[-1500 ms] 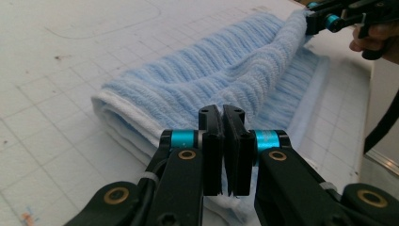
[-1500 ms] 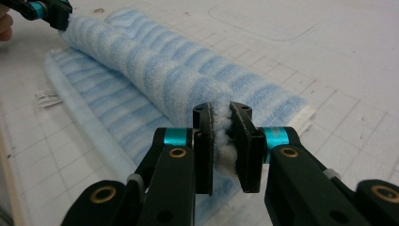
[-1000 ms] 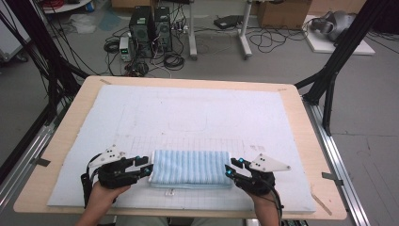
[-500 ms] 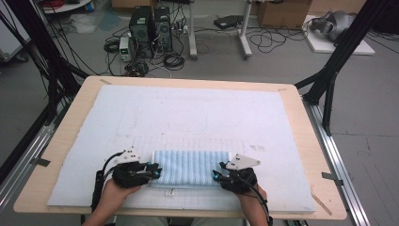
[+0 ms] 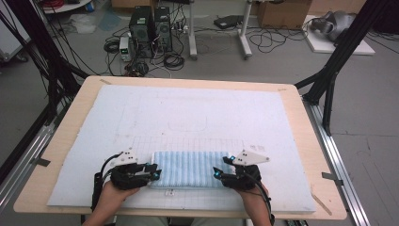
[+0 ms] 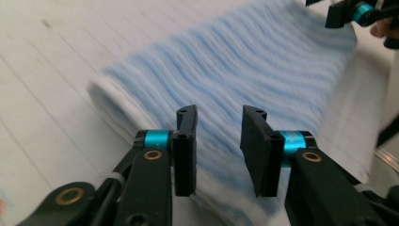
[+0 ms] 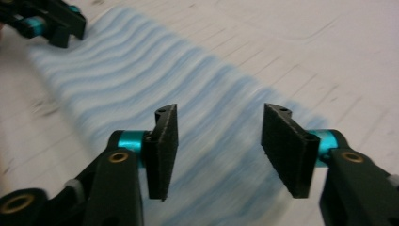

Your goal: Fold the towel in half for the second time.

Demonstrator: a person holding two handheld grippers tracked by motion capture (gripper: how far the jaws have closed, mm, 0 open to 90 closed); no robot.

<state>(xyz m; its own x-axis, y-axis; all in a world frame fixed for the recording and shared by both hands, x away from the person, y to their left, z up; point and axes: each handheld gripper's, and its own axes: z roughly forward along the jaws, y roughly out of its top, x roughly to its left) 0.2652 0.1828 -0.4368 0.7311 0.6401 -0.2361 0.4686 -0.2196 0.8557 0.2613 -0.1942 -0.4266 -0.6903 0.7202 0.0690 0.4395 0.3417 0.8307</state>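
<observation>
I see the folded blue striped towel [image 5: 189,168] lying flat between my claws, left gripper [image 5: 151,172] at its left short edge, jaws parted and just narrowed with nothing pinched, right gripper [image 5: 221,169] at the opposite edge, jaws just widened, gripping nothing, bare white mat [image 5: 188,113] open beyond.

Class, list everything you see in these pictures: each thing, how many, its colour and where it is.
towel: one, light blue with white stripes, folded, near edge of the mat, between the grippers
mat: one, white with faint grid lines, covering the table
table: one, pale wood, centre
computer towers: two, black, floor beyond the table
cables: many, black, floor behind
left gripper: one, black with blue rings, jaws apart over the towel's left end
right gripper: one, black with blue rings, jaws just opening wide, nothing clamped
hands: two, bottom edge
</observation>
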